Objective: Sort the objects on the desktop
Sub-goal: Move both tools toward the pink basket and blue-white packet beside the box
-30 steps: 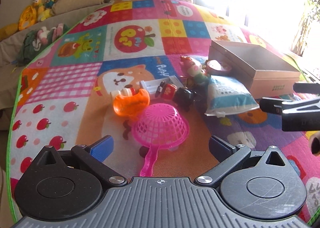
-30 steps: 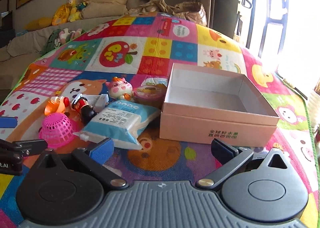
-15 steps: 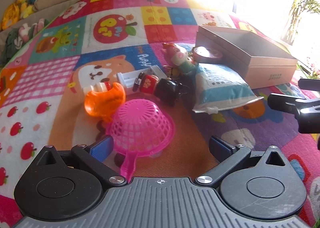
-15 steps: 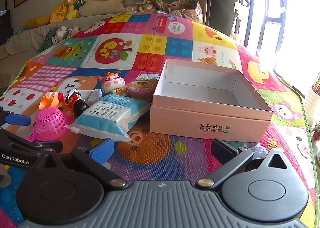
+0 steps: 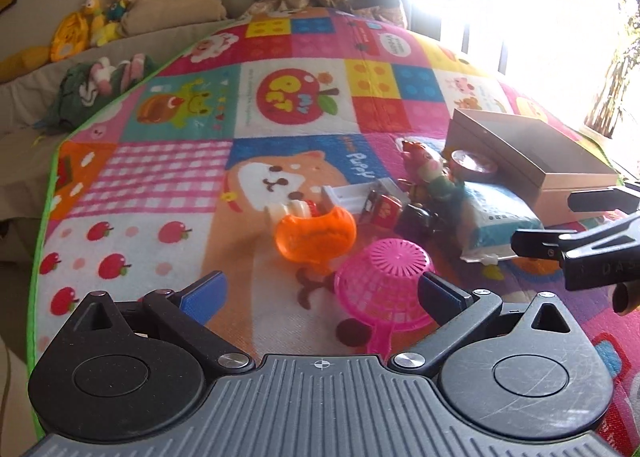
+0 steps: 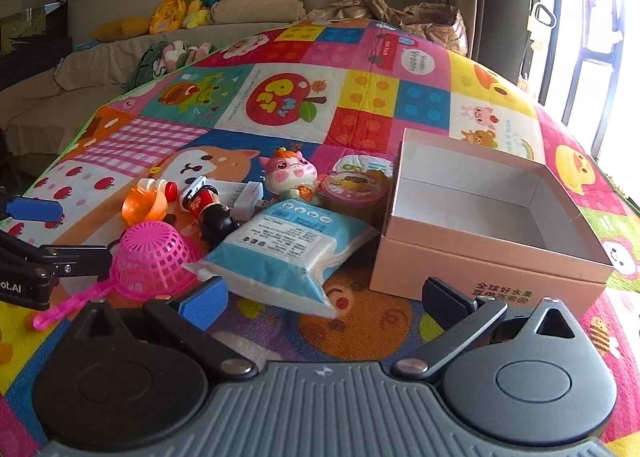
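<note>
Change: since half a second ago your left gripper point(image 5: 320, 291) has pulled back and swung left, so the pink strainer point(image 5: 384, 277) now sits by its right finger, not between the two.
Left view: your jaws are spread wide, nothing between them; the orange toy point(image 5: 316, 237) lies just ahead, touching the strainer's far side.
Right view: your right gripper point(image 6: 322, 295) is also spread and empty, near the blue packet point(image 6: 288, 253), which leans on the open box point(image 6: 492, 257), still empty.
Risk (left): close now and one finger may clip the strainer's rim and flip it.
Risk (right): pushing into the packet could shove it under the box.
</note>
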The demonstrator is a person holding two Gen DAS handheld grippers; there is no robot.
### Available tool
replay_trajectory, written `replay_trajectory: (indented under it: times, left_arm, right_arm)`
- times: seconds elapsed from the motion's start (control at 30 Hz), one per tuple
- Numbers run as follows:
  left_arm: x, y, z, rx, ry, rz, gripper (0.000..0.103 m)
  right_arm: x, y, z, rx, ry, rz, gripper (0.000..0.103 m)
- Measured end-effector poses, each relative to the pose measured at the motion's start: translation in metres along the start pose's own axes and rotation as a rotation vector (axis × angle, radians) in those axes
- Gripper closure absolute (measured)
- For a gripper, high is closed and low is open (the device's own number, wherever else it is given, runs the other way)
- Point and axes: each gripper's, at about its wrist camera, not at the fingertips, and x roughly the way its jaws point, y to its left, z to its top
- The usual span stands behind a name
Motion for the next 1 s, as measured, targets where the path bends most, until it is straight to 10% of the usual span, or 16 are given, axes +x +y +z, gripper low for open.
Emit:
replay_trajectory:
  times: [0.23, 0.37, 0.43, 0.6, 0.83, 1.0]
  left_arm:
    - [-0.006, 0.005, -0.009, 0.023, 0.032, -0.029, 0.000]
    - [-0.004, -0.005, -0.014, 0.054, 0.049, -0.066, 0.000]
    - [-0.002, -0.012, -0.013, 0.064, 0.042, -0.084, 0.000]
    - [0.014, -0.034, -0.005, 0.094, 0.033, -0.139, 0.000]
    - [0.001, -0.033, -0.009, 0.131, -0.002, -0.125, 0.000]
    - [-0.009, -0.012, -0.010, 0.087, 0.004, -0.106, 0.000]
  right_arm:
    - [0.065, 0.011, 0.040, 0.174, 0.156, 0.220, 0.000]
    - [0.056, 0.007, 0.038, 0.265, 0.203, 0.580, 0.000]
    - [0.030, 0.001, 0.036, 0.228, 0.128, 0.527, 0.000]
    - [-0.020, -0.030, 0.046, 0.056, -0.149, 0.068, 0.000]
    - [0.068, -0.088, 0.067, 0.383, 0.152, 0.297, 0.000]
    - [0.061, -0.047, 0.053, 0.285, 0.162, 0.380, 0.000]
